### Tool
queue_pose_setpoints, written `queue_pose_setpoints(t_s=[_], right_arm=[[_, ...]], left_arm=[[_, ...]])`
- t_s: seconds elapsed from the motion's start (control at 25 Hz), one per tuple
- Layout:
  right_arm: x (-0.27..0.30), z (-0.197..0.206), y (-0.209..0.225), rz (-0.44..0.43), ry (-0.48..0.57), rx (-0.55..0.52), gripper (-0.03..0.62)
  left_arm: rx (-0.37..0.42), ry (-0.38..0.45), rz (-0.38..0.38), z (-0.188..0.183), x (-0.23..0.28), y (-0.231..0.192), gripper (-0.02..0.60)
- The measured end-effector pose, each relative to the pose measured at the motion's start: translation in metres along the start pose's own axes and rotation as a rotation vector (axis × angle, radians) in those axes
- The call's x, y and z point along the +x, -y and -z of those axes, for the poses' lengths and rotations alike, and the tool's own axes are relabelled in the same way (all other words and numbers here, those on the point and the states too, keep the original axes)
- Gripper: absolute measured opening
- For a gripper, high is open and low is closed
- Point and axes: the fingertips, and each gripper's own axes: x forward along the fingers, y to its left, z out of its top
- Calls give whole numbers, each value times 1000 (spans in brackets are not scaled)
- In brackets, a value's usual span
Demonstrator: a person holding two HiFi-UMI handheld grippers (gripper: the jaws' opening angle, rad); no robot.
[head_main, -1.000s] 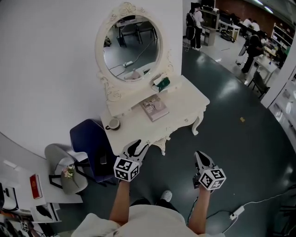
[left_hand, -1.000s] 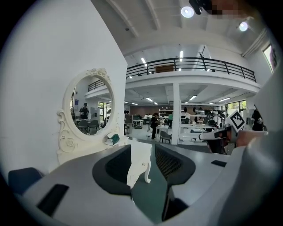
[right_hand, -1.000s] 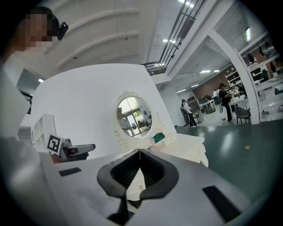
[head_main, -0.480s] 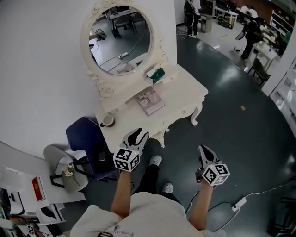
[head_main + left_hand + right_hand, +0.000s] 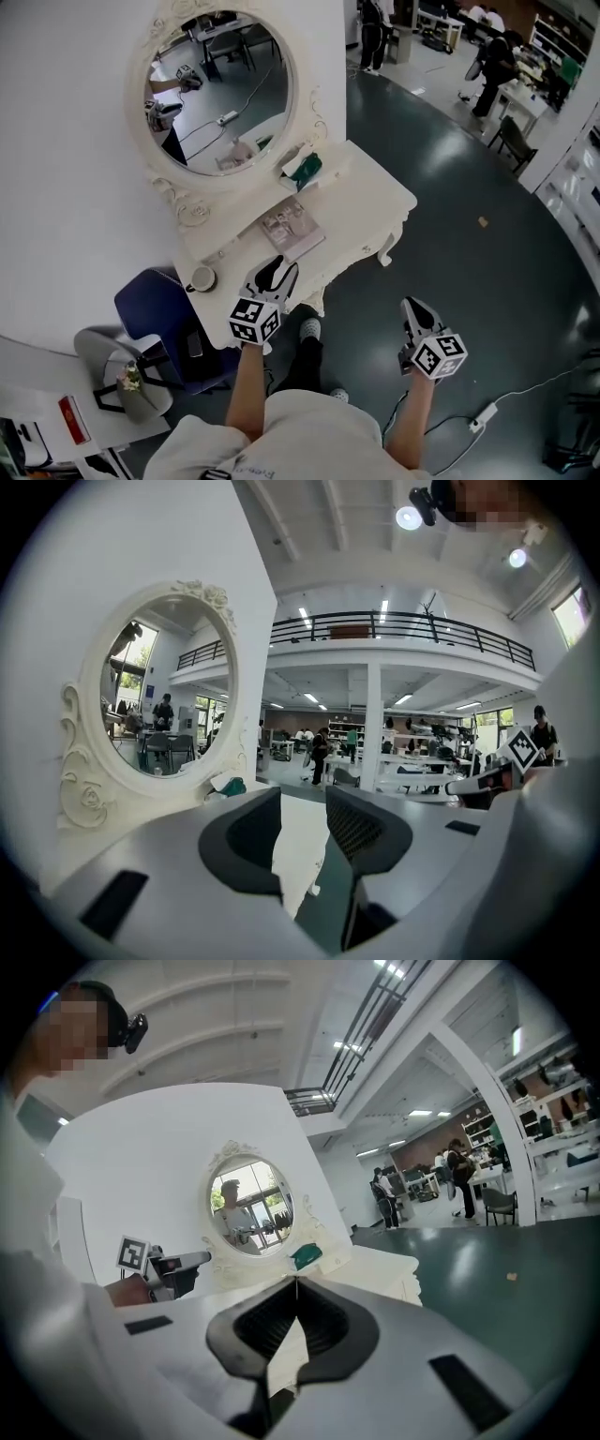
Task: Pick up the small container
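The small container [image 5: 202, 278] sits at the left end of the white counter [image 5: 375, 197], near its front edge and below the oval mirror [image 5: 220, 89]; it stands apart from the magazine [image 5: 291, 230] lying mid-counter and well apart from the green item [image 5: 306, 170] by the mirror's foot. It looks to me like a squat round pot, pale-walled with a darker rim; I can't tell whether it has a lid or anything inside. I judge it light and stiff, probably glazed or hard plastic, so smooth and liable to skid or tip if I nudge one side first; I'd straddle the body low across its widest part with both pads square to the wall, and close gently rather than pinch the rim.

My left claw [image 5: 273, 270] hangs over the counter's front edge, near the container and to its right; its jaws stand apart with nothing between them. Its own view looks out level at the mirror and the hall beyond, and the container doesn't show there, so I judge the wrist must swing left and tip down before I can line up. The left forearm reaches straight ahead from the body. My right claw [image 5: 413, 309] is clenched, tips meeting on nothing; it is held forward over the dark floor, off the counter and well apart from the container.
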Motion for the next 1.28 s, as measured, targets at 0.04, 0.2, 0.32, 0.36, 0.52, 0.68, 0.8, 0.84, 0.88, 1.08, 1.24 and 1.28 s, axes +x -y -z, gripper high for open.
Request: queue_pose_setpoints(t_s=[0.04,0.2,0.32,0.36,0.52,0.68,0.8,0.84,0.88,1.08,1.24,1.28], right_arm=[[12,-7,2,4,4,-2,17],[68,-41,6,3,24,-19,17],[111,-59,3,-12,35,-21,17],[125,-62,2,-14,35,-20,17],[169,-68,-2,-19,19,-18,17],[196,-85,-1,-10,22,-32,17],[209,-93,0,8,18,-44,17],[213,-95,-1,11,14,-52,17],[216,-96,-3,12,12,-61,17],[236,-102,-11,8,19,-97,17],[245,-96,-14,23,13,-112,17],[247,-95,-14,31,12,-115,17]], left_arm=[[1,-1,7,-4,12,-8,167],[19,7,35,-25,53,-42,167],[55,25,44,-44,76,-69,167],[59,27,51,-49,85,-77,167],[116,31,93,-70,120,-107,167],[210,76,137,-113,153,-135,167],[243,70,199,-120,174,-139,167],[249,62,215,-116,179,-139,167],[247,55,228,-110,184,-140,167],[195,23,295,-74,202,-145,167],[154,-5,341,-45,212,-146,167],[145,-9,351,-39,215,-146,167]])
